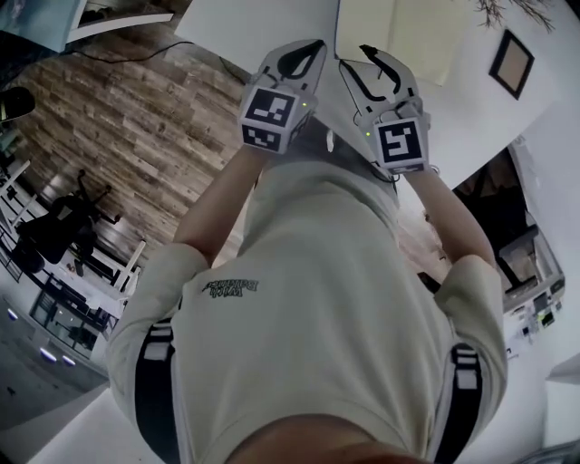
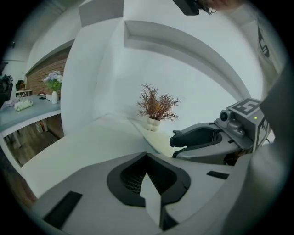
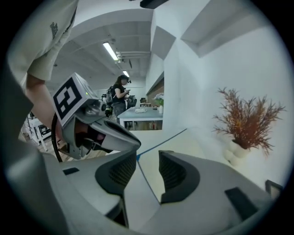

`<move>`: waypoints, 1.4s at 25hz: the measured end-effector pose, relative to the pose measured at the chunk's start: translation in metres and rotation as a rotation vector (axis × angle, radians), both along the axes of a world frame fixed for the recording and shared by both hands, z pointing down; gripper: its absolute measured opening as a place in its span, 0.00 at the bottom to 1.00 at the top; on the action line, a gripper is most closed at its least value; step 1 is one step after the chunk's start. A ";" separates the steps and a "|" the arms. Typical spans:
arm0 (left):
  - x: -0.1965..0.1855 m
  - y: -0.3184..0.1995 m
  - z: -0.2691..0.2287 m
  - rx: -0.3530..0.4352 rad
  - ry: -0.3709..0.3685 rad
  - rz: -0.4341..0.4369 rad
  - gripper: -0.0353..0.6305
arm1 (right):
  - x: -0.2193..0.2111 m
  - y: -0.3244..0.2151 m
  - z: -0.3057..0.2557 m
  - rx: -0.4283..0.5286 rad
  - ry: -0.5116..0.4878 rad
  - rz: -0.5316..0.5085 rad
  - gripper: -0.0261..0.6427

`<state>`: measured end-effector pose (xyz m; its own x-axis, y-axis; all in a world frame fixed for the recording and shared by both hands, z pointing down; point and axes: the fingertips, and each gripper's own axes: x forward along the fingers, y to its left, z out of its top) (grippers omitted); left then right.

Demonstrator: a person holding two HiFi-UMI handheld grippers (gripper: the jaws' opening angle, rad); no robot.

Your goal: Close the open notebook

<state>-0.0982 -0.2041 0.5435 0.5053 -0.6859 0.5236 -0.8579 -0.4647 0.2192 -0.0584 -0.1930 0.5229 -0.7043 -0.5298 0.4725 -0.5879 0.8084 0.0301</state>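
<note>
Notebook lying flat and cream on the white surface, just beyond both raised tools. Right tool spread open, empty; left tool pinched closed on nothing. Cannot tell whether already folded; check first, then press the cover down flat.
</note>
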 end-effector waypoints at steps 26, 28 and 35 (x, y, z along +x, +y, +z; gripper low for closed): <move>0.045 -0.003 -0.023 0.063 0.010 0.184 0.07 | 0.053 0.002 -0.029 0.060 -0.015 0.226 0.06; 0.070 -0.003 -0.023 0.071 0.005 0.243 0.07 | 0.076 0.003 -0.031 0.067 0.001 0.272 0.06; 0.136 0.003 0.002 0.006 0.000 0.369 0.07 | 0.153 0.001 -0.007 0.033 0.061 0.431 0.08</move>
<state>0.0382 -0.2006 0.5459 0.7194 -0.4603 0.5202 -0.6322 -0.7441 0.2159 0.0943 -0.1921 0.5157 -0.3872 -0.7848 0.4840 -0.8676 0.4877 0.0966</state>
